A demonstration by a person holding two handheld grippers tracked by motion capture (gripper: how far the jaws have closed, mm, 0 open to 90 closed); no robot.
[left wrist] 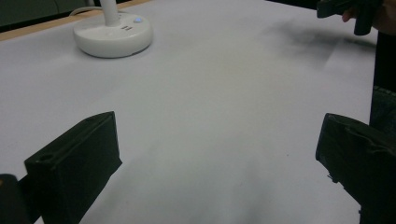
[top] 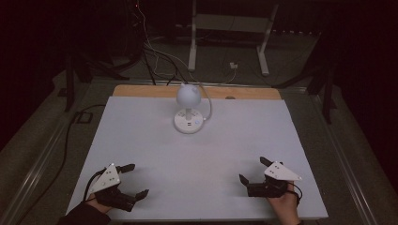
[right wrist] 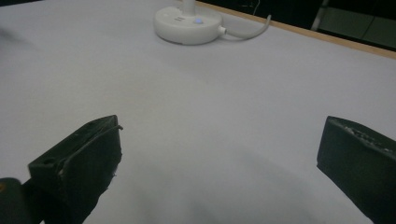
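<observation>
Judging by its rigid, smooth white plastic, the lamp (top: 188,110) looks light but top-heavy — best pinched at the thin stem above its broad far-side base, with the left gripper (top: 133,180) and right gripper (top: 253,169) both spread and holding nothing.

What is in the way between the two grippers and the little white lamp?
Nothing visible. Only bare white table top lies between the left gripper, the right gripper and the small white round-headed desk lamp.
</observation>
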